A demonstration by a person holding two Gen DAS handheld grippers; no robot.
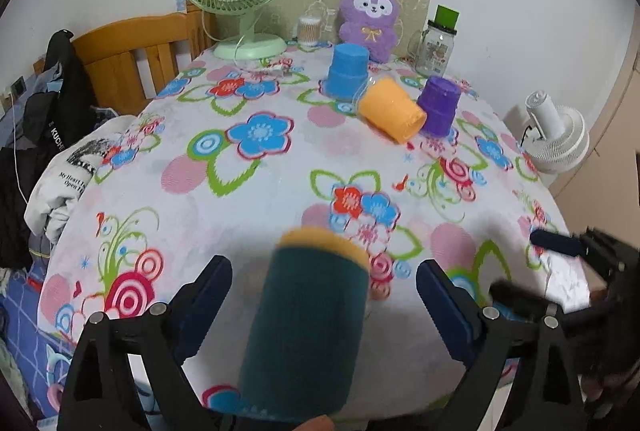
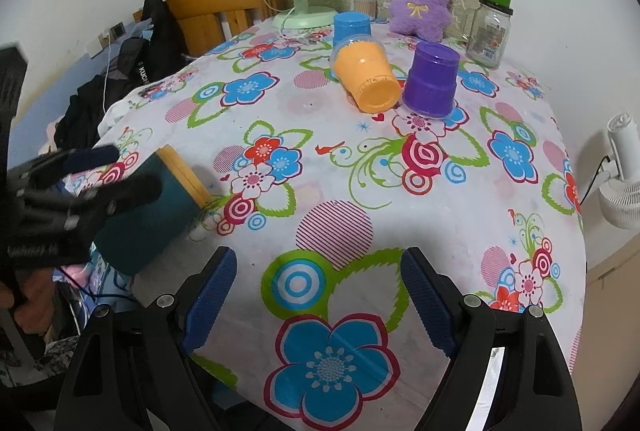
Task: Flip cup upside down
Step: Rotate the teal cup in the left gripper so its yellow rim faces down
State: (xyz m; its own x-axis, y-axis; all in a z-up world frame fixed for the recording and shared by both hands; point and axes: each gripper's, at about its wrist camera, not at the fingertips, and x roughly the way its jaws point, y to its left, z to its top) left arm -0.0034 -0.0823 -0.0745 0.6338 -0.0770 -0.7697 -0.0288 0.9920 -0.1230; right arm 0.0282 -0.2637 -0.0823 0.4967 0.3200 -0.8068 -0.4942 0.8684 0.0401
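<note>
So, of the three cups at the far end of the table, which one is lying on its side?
The orange cup. It lies tipped over between the blue cup and the purple cup, which both stand upside down.

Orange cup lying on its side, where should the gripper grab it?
Grip the orange cup across its round side wall, coming from above. It lies tipped, base facing the camera, close against the purple cup, so sideways room looks tight.
</note>
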